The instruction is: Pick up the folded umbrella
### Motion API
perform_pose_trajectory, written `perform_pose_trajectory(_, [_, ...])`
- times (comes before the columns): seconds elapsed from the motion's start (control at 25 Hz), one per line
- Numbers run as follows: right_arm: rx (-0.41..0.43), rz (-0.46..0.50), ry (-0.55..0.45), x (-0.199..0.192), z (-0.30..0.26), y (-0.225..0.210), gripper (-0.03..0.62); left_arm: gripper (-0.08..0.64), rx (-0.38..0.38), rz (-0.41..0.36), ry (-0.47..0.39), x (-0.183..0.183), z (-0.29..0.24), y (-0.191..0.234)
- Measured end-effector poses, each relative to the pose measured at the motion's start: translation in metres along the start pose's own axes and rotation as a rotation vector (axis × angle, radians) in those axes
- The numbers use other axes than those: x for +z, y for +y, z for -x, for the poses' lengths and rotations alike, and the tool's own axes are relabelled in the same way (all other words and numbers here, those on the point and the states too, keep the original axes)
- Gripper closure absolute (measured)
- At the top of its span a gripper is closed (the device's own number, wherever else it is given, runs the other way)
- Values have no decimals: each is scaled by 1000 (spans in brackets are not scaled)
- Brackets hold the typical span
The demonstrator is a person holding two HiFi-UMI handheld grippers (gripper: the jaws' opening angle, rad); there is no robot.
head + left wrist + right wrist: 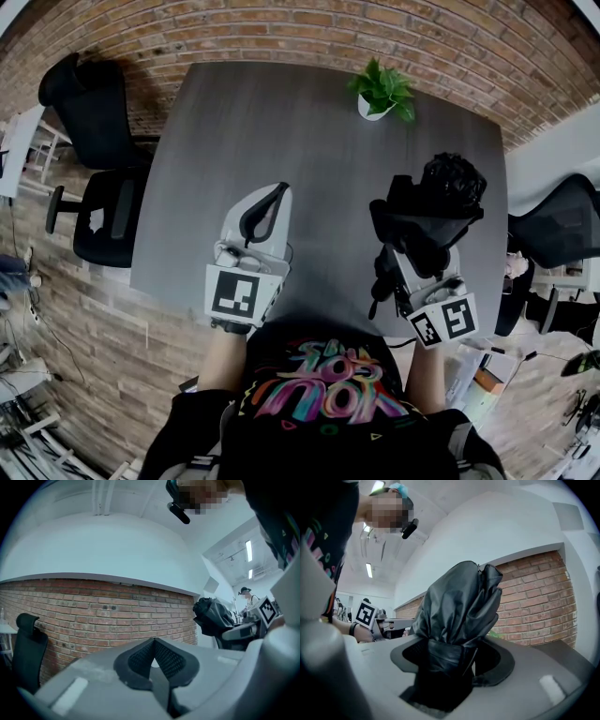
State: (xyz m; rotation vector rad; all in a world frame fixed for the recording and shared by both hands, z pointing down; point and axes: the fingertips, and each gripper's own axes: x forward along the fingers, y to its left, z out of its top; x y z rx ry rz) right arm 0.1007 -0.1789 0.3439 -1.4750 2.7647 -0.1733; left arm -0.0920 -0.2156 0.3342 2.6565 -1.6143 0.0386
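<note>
The folded umbrella (442, 195), the only one here and black, sits in the right tool (453, 662), whose jaws stand fairly wide and clamp its lower part. Its bunched fabric rises past the pads (497, 660) and blocks most of the right gripper view. In the head view it hangs over the near right part of the dark grey table (281, 122). The left tool (279, 189) is over the near left part, well apart from the umbrella. Its jaws are closed tip to tip with nothing between them. That makes two tools, each with a marker cube at its rear end, and each cube shows in the other tool's view. One potted plant (380, 92) in a white pot stands at the table's far edge, well away from both tools. A brick wall (108, 606) runs behind the table. One black office chair (94, 141) stands at the table's left side and one mesh-backed chair (561, 227) at its right. The person's dark shirt (323, 389) with a colourful print fills the bottom of the head view, just behind both tools. A stack of papers (480, 373) lies low on the right and cables (37, 370) trail over the floor on the left. A second person (245, 598) shows far off in the left gripper view.
</note>
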Motion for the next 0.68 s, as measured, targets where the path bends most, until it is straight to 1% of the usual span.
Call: perform_pose_trajectory(0.68, [-23, -18, -13, 2, 7, -6, 311, 560, -1, 5, -2, 0, -1, -1])
